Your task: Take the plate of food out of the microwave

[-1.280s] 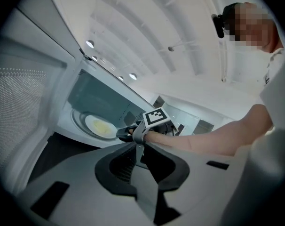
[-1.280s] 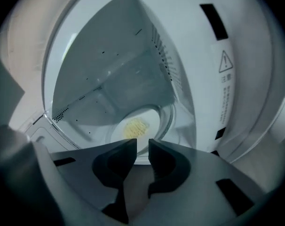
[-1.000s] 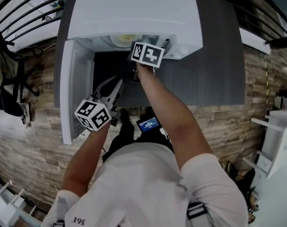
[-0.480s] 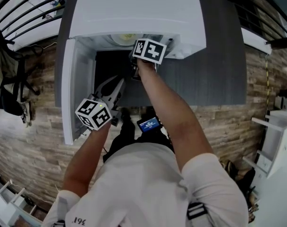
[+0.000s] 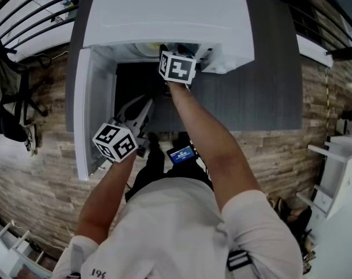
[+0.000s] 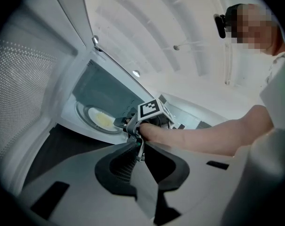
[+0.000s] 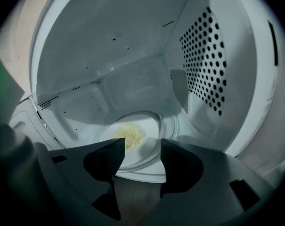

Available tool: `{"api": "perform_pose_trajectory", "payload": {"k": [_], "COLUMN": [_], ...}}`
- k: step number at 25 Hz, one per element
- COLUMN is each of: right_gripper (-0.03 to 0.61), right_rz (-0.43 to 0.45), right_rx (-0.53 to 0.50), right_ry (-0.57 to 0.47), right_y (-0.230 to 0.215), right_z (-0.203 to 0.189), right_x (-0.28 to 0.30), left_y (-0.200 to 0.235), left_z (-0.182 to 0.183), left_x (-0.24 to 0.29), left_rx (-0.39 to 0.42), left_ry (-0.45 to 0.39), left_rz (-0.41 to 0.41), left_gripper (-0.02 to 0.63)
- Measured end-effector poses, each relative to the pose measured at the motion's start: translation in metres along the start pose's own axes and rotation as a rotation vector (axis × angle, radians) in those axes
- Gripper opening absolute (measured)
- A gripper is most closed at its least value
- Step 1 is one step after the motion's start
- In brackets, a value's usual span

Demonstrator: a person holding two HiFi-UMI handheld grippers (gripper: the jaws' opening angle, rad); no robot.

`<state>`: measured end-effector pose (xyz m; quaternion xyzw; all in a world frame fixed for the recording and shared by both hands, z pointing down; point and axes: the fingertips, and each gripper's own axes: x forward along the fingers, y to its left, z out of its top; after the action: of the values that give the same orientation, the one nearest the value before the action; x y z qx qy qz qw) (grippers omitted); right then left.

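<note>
A white microwave [image 5: 164, 10] stands on a dark counter with its door [image 5: 86, 115] swung open to the left. Inside, a pale plate [image 7: 149, 138] with yellow food [image 7: 129, 134] sits on the glass turntable. It also shows as the plate [image 6: 101, 120] and plate [image 5: 148, 50]. My right gripper [image 7: 140, 154] reaches into the cavity, jaws opening wide. The plate's near rim lies just beyond and between the fingertips, and the pads are not pressing on it. My left gripper [image 5: 142, 104] hangs outside, in front of the door, shut on nothing.
The cavity's right wall [image 7: 208, 65] is perforated and close to my right jaw. The dark grey counter [image 5: 257, 68] extends to the right of the microwave. Railings run along the back, and a white cabinet [image 5: 338, 173] stands at far right on the wood floor.
The right gripper's marker cube has shifted slightly left and turned at the microwave's mouth. The left gripper has stayed where it was.
</note>
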<state>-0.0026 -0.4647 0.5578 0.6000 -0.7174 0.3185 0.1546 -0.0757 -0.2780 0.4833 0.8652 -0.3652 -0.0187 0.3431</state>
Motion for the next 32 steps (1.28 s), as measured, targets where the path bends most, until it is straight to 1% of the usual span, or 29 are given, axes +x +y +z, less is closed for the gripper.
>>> {"api": "perform_pose_trajectory", "payload": {"k": [3,5,7,9,13,17,19,21,22,23,25,27,32], "right_gripper": [0.218,0.216,0.216,0.201,0.163,0.158,0.158,0.158,0.158,0.158,0.158,0.158,0.158], "right_rz": [-0.045,-0.093,-0.16,-0.194,-0.194,-0.198,-0.174,-0.089,-0.074,-0.072,-0.046,-0.047,0.014], "right_rx": [0.004,0.009,-0.012,-0.052,-0.064,-0.032,0.012,0.06,0.062,0.063,0.094,0.118,0.249], "right_ry": [0.026,0.071,0.13,0.153,0.177,0.198,0.197,0.164,0.147,0.143,0.152,0.148,0.136], "right_y": [-0.004,-0.011,-0.02,-0.025,-0.026,-0.028,-0.027,-0.013,-0.012,-0.013,-0.01,-0.018,-0.022], "right_z": [-0.002,-0.007,-0.012,-0.01,-0.013,-0.021,-0.027,-0.027,-0.025,-0.024,-0.026,-0.027,-0.031], "right_x": [0.009,0.013,0.011,0.008,0.002,-0.007,-0.011,-0.007,-0.006,-0.007,-0.007,-0.009,-0.009], "left_y": [0.002,0.003,0.005,0.006,0.005,0.005,0.005,0.005,0.005,0.005,0.005,0.006,0.006], "left_z": [-0.002,-0.001,0.0,0.0,0.0,0.0,0.0,0.0,0.0,0.0,0.002,0.003,0.003], "left_x": [0.0,-0.001,0.0,0.001,0.005,0.009,0.01,0.012,0.013,0.014,0.017,0.019,0.019], "left_rx": [-0.005,-0.006,-0.007,-0.009,-0.015,-0.027,-0.035,-0.04,-0.04,-0.041,-0.04,-0.039,-0.04], "left_ry": [0.003,0.004,0.005,0.006,0.008,0.003,0.0,-0.002,-0.003,-0.003,-0.004,-0.005,-0.004], "left_rz": [0.004,0.007,0.011,0.014,0.007,-0.001,-0.004,-0.008,-0.009,-0.011,-0.014,-0.014,-0.013], "left_gripper": [0.037,0.037,0.037,0.037,0.037,0.037,0.037,0.037,0.037,0.037,0.037,0.037,0.037]}}
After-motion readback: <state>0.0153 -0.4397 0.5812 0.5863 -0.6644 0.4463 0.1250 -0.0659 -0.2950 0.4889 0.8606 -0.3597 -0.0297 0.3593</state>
